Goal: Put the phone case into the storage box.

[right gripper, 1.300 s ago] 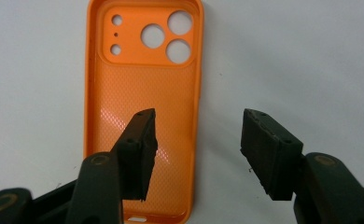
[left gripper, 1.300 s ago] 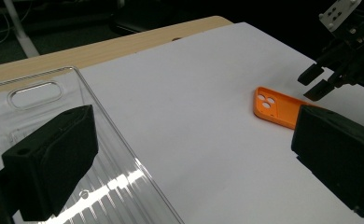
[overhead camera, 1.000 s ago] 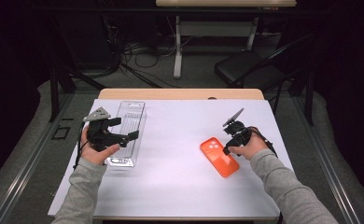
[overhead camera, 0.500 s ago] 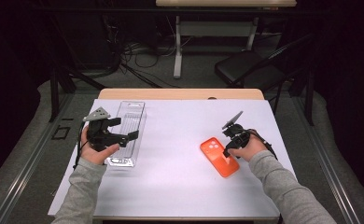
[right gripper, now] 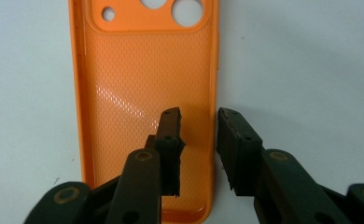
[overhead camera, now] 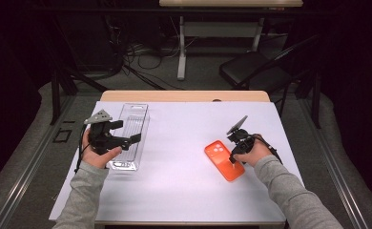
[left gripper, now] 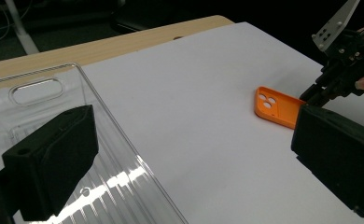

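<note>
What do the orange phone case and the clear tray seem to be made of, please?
Orange phone case: probably soft silicone or rubbery plastic, judging by its dimpled inner face with a dull sheen. Clear tray: likely rigid transparent plastic, glossy, with ribbed floor and sharp highlights.

The right hand-held gripper (right gripper: 198,140) has just been closing its jaws, one inside and one outside a side wall of the orange phone case (right gripper: 145,93). A gap remains between pads and wall
</note>
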Tool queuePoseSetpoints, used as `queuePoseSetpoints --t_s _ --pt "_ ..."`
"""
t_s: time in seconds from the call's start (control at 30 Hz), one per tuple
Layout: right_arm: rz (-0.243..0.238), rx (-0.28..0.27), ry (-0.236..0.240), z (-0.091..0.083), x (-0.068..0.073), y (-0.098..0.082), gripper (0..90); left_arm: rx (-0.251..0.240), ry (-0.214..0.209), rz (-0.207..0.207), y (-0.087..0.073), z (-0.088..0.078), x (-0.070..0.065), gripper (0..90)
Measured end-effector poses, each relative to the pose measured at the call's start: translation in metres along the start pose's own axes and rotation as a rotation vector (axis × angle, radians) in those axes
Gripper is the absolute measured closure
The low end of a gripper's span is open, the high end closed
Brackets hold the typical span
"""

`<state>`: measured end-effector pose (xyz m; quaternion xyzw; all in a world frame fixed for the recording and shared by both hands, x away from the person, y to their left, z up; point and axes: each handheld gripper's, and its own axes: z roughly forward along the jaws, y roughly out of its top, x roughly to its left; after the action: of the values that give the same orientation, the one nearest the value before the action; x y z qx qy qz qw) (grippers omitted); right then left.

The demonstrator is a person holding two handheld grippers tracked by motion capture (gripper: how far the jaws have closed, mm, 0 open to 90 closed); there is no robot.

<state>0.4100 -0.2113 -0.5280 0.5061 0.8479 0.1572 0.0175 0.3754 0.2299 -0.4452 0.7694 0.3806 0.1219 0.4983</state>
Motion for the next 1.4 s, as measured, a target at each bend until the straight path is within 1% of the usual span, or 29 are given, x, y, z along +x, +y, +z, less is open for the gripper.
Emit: queuePoseSetpoints --t_s 0.03,0.17,0.2,0.23,0.5,0.8,0.83,0.87,0.97,1.03,1.07,1.1,1.13,1.23,1.27,1.3,1.4 --pt "0.014 0.004 0.002 0.0002 0.0010 -0.0004 70.8 0.000 0.000 0.000 0.0000 0.0000 0.0000 0.9" --pt "-0.037 0.108 -0.040 -0.0059 -0.0001 0.0032 72.4 0.000 0.000 -0.001 -0.0001 0.0002 0.0002 0.9" --pt "-0.037 0.108 -0.040 -0.0059 -0.0001 0.0032 72.4 0.000 0.000 -0.001 -0.0001 0.0002 0.0002 0.9" --pt "-0.053 0.134 -0.050 -0.0074 -0.0004 0.0043 74.4 0.001 0.000 -0.001 -0.0002 0.0003 0.0003 1.0" --pt "-0.061 0.145 -0.057 -0.0062 -0.0011 0.0030 79.7 -0.005 0.005 -0.007 -0.0004 -0.0006 0.0008 1.0" --pt "-0.075 0.163 -0.070 -0.0062 -0.0021 0.0025 84.4 -0.002 0.005 -0.005 -0.0006 -0.0002 0.0013 1.4" --pt "-0.051 0.139 -0.059 -0.0043 -0.0016 0.0009 85.5 -0.002 0.003 -0.006 -0.0007 -0.0002 0.0014 1.4" --pt "-0.053 0.139 -0.061 -0.0043 -0.0017 0.0008 85.7 -0.003 0.004 -0.007 -0.0007 -0.0002 0.0014 1.4" --pt "-0.067 0.160 -0.068 -0.0056 -0.0026 0.0016 86.1 -0.004 0.005 -0.008 -0.0008 -0.0002 0.0016 1.4" --pt "-0.067 0.164 -0.070 -0.0061 -0.0023 0.0018 86.2 -0.004 0.005 -0.008 -0.0009 -0.0002 0.0016 1.4" --pt "-0.049 0.084 -0.046 -0.0007 -0.0018 -0.0012 86.7 -0.002 0.005 -0.007 -0.0010 -0.0002 0.0017 1.5" --pt "-0.049 0.084 -0.046 -0.0007 -0.0018 -0.0012 86.7 -0.002 0.005 -0.007 -0.0010 -0.0002 0.0017 1.4" --pt "-0.036 0.070 -0.042 0.0003 -0.0011 -0.0020 86.8 -0.002 0.006 -0.007 -0.0010 -0.0001 0.0017 1.4" --pt "-0.065 0.153 -0.072 -0.0052 -0.0019 0.0014 88.3 -0.003 0.005 -0.010 -0.0012 -0.0003 0.0022 1.4" --pt "-0.065 0.153 -0.072 -0.0052 -0.0019 0.0014 88.3 -0.003 0.005 -0.010 -0.0012 -0.0003 0.0022 1.4" --pt "-0.076 0.178 -0.082 -0.0067 -0.0021 0.0026 88.5 -0.002 0.006 -0.011 -0.0011 -0.0005 0.0023 1.4" --pt "-0.075 0.178 -0.083 -0.0067 -0.0020 0.0026 88.6 0.000 0.007 -0.010 -0.0010 -0.0009 0.0024 1.4"
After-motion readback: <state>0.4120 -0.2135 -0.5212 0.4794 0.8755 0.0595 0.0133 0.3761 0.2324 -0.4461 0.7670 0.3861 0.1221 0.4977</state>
